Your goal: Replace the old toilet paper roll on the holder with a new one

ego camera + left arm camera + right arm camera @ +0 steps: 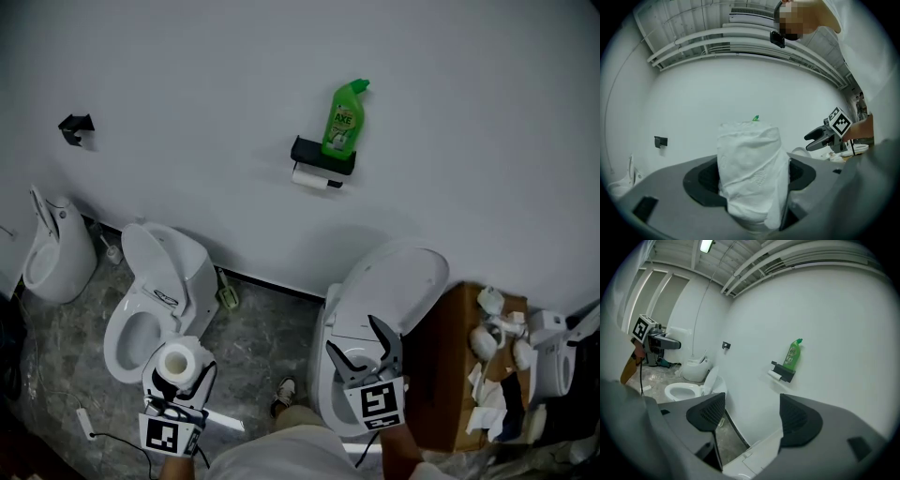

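Observation:
My left gripper (176, 373) is shut on a full white toilet paper roll (178, 363), held upright low at the left; in the left gripper view the toilet paper roll (752, 173) fills the gap between the jaws. My right gripper (368, 352) stands open and empty over a toilet at the lower right; its jaws gape wide in the right gripper view (752, 418). High on the white wall sits a black holder (322, 156) with the thin old roll (310, 177) under it; the same holder (783, 371) shows in the right gripper view.
A green cleaner bottle (344, 118) stands on the holder's shelf. A toilet (155, 300) is at the left, another toilet (394, 286) below my right gripper. A urinal-like bowl (54, 253) is far left. A brown box (459, 375) with white fittings is at right. A black hook (75, 126) hangs on the wall.

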`<move>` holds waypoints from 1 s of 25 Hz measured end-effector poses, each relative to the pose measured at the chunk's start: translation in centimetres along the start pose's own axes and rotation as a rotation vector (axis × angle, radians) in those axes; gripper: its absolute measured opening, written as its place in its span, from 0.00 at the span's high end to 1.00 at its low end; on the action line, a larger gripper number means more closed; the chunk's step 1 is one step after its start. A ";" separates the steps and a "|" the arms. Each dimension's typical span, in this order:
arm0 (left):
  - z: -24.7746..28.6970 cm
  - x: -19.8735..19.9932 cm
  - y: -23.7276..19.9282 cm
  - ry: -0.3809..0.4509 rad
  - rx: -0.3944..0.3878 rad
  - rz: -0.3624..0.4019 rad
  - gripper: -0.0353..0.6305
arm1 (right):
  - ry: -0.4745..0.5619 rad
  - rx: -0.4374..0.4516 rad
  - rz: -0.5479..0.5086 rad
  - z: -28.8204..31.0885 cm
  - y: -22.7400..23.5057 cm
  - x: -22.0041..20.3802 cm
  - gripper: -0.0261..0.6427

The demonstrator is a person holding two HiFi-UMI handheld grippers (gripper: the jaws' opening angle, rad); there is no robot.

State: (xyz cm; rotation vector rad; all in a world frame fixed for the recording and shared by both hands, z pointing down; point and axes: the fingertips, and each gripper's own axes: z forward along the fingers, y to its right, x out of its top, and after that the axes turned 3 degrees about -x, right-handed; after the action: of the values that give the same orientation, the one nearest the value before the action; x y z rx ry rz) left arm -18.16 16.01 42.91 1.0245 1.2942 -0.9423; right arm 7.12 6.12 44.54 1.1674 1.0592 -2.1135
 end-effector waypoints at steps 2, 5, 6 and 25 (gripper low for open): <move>4.3 0.8 -0.6 0.006 -0.004 -0.002 0.43 | 0.002 0.025 -0.032 3.3 2.1 0.3 0.44; 10.1 2.1 -1.0 0.022 -0.003 -0.018 0.43 | 0.003 0.052 -0.075 7.5 4.9 0.4 0.44; 11.6 2.6 -0.9 0.028 -0.004 -0.019 0.43 | 0.012 0.058 -0.085 8.8 5.8 0.5 0.44; 24.9 2.0 -2.0 0.039 -0.113 -0.015 0.43 | -0.003 0.079 -0.221 24.6 11.4 3.5 0.44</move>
State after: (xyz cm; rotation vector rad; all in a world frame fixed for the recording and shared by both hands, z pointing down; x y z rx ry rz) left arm -12.74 -8.32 40.79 0.9508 1.3736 -0.8535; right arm 2.01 -20.71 45.19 1.1269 1.1588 -2.3447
